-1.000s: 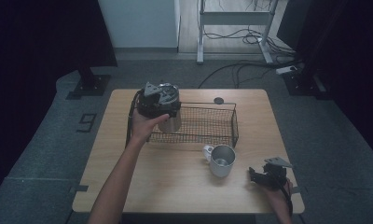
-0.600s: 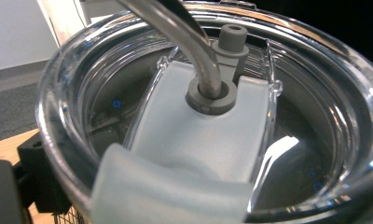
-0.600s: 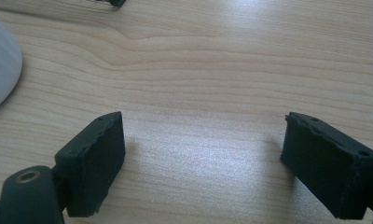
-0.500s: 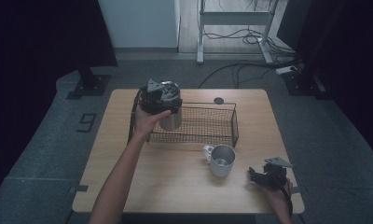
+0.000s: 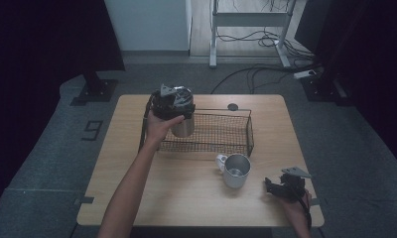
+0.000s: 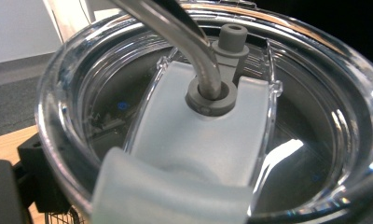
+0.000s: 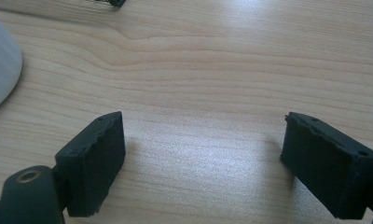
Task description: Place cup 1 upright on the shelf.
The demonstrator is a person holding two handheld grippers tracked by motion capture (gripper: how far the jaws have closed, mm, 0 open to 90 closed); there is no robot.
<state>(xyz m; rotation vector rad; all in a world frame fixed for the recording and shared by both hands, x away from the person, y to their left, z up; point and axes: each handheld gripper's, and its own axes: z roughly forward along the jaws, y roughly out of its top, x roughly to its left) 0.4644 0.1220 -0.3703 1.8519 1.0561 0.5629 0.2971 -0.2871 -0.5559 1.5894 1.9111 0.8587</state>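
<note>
Left hand-held gripper [image 5: 172, 101] was clamped on the steel tumbler [image 5: 182, 124] — clear lid [image 6: 212, 116] right under it. Right hand-held gripper [image 7: 203, 163] sat on the counter [image 5: 186, 188], jaws apart — mug [image 5: 234, 170] just beside it.

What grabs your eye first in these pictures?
A steel tumbler with a clear lid and a metal straw, held by the left gripper over the left end of a black wire basket at the back of the wooden table. In front of the basket stands a metal mug; the right gripper rests open near the table's front right corner.
</note>
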